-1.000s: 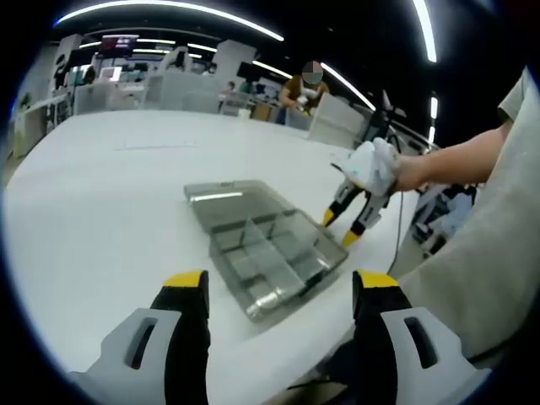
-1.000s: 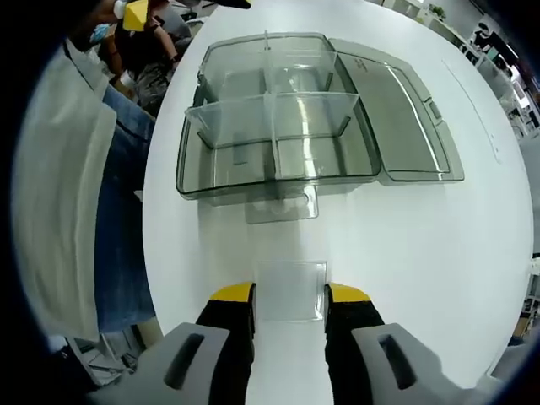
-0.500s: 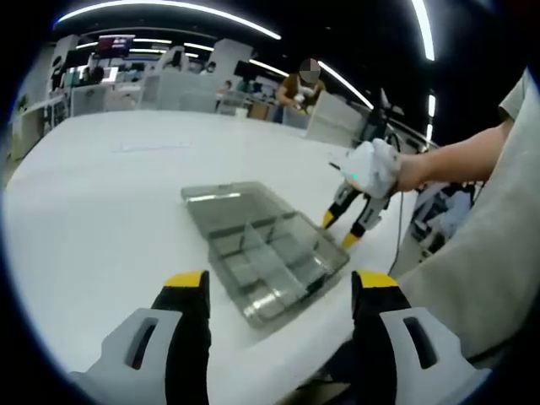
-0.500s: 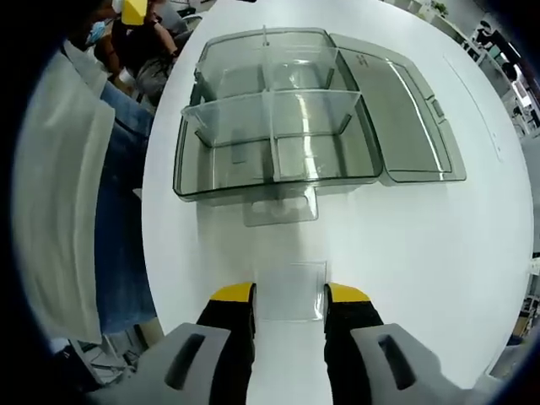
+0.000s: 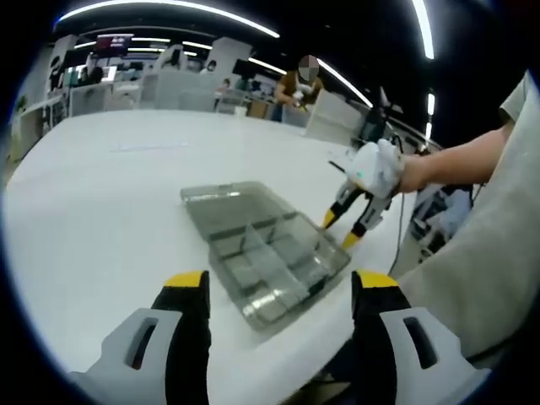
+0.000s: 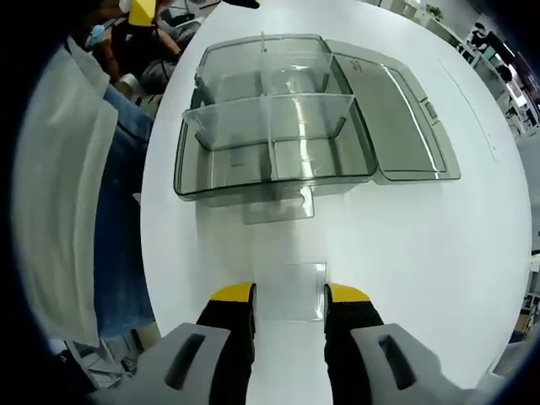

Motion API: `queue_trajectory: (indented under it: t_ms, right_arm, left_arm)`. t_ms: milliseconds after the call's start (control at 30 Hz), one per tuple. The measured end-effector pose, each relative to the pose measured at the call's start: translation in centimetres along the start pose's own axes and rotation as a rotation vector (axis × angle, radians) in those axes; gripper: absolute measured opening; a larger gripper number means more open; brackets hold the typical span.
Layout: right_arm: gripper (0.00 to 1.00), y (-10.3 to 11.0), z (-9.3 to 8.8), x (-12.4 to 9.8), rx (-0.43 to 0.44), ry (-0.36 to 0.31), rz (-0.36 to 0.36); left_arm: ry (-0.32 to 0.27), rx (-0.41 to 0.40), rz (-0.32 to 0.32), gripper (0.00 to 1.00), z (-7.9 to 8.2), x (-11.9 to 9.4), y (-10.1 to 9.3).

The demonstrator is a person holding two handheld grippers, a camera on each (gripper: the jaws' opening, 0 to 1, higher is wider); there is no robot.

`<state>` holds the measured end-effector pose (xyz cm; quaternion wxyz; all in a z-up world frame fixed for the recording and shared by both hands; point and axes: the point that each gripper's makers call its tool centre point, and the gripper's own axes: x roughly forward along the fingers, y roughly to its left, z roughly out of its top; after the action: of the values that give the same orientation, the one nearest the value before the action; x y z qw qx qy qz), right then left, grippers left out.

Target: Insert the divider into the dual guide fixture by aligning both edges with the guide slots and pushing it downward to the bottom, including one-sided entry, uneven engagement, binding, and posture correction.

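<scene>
1. Your right gripper (image 6: 289,302): jaws closed on clear divider (image 6: 291,289), near the fixture (image 6: 274,135) but apart, above table (image 6: 405,245).
2. Your left gripper (image 5: 281,291): jaws wide apart, holding nothing, short of fixture.

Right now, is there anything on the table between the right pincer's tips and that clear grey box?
In the right gripper view, only bare white table lies between the clear divider at the right gripper and the box.

Readable text: nothing is showing legibly in either view.
Distant screen (image 5: 118,42): glowing far beyond the left gripper's fingertips, its content too blurred to read.
</scene>
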<state>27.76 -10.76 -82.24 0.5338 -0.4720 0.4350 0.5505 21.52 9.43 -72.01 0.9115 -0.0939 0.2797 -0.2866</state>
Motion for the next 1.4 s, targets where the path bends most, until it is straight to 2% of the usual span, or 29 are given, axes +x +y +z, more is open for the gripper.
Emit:
queue_trajectory:
  t_ms: [400,700,967,1400]
  right_arm:
    - [0.27,-0.5,1.1,-2.0,-0.001,-0.040,-0.049]
    - [0.27,-0.9,2.3,-4.6,-0.014,-0.084,-0.111]
    - [0.27,-1.2,4.5,-7.6,-0.046,-0.152,-0.189]
    - [0.27,-1.2,7.0,-10.6,-0.109,-0.230,-0.291]
  left_arm:
    - [-0.002,0.004,0.002,0.66,0.2,-0.2,0.0]
    - [0.001,0.017,-0.017,0.65,0.6,0.5,-0.7]
    - [0.003,0.022,-0.033,0.65,1.0,1.0,-1.1]
    - [-0.007,0.000,-0.059,0.61,2.3,2.1,-1.9]
